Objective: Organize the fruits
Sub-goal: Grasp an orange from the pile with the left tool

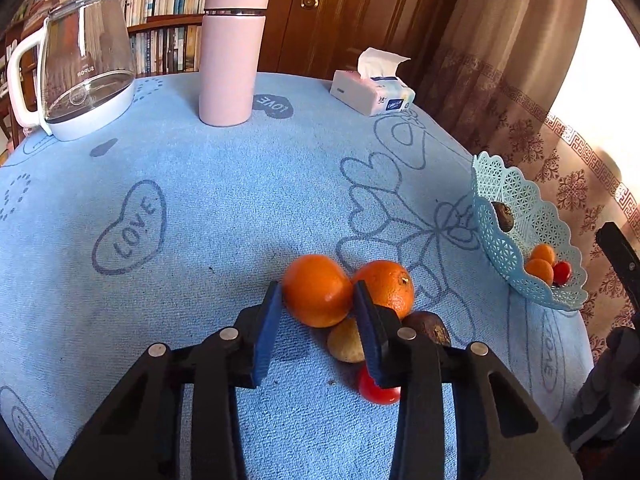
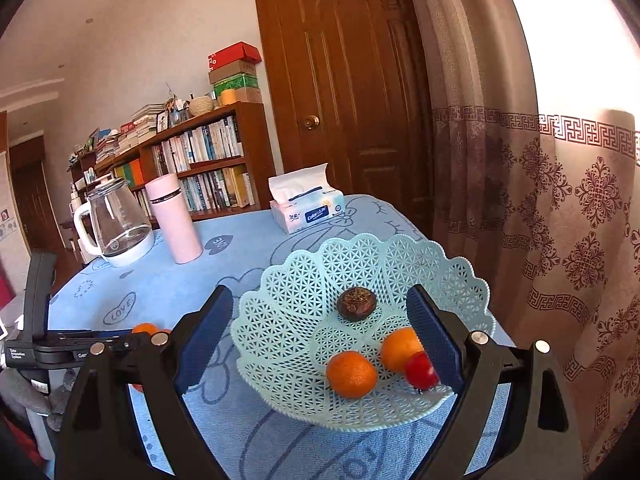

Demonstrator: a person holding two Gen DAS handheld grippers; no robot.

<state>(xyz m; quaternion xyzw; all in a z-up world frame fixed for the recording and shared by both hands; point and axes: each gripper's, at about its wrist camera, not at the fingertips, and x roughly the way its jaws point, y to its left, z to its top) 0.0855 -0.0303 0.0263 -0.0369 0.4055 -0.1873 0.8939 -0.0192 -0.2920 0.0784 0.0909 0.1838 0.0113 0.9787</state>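
In the left wrist view my left gripper [image 1: 318, 296] stands open with its fingertips on either side of an orange [image 1: 316, 290] on the blue cloth. A second orange [image 1: 386, 286], a tan fruit [image 1: 345, 340], a dark brown fruit [image 1: 430, 326] and a red tomato [image 1: 376, 390] lie close by. The pale blue lattice basket [image 1: 520, 216] stands at the right. In the right wrist view my right gripper [image 2: 320, 312] is open and empty above the basket [image 2: 300, 300], which holds a dark fruit [image 2: 356, 303], two small oranges [image 2: 351, 374] and a red tomato [image 2: 420, 370].
A glass kettle [image 1: 86, 64], a pink flask [image 1: 232, 52] and a tissue pack [image 1: 372, 92] stand at the far side of the table. A curtain [image 2: 560, 220] hangs right of the table edge. A bookshelf [image 2: 192, 156] and a door [image 2: 344, 80] stand behind.
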